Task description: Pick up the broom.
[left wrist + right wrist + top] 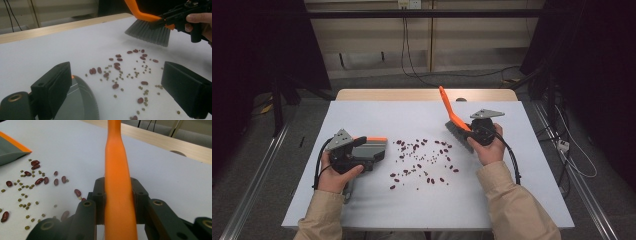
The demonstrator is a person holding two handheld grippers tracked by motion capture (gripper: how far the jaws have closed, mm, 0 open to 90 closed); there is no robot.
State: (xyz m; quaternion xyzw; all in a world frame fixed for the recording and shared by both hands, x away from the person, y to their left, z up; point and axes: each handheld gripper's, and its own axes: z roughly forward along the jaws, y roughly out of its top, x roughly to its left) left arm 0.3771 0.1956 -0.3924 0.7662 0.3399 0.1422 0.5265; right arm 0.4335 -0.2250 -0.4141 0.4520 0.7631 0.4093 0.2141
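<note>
White tabletop (362, 210): beans (422, 160) scattered mid, none swept yet. R tool (479, 134) clamps brush (455, 125) handle; L tool (120, 92) jaws wide, dustpan (372, 149) beside it, no grip.

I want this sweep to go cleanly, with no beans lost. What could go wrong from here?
1. The left gripper is open around the dustpan, so the pan may slide away when the brush pushes beans against it.
2. The beans are scattered widely, with small green ones among the red; one stroke would probably miss some or roll them toward the table edge.
3. The right gripper holds the brush by its smooth handle, which could twist under pressure.
</note>
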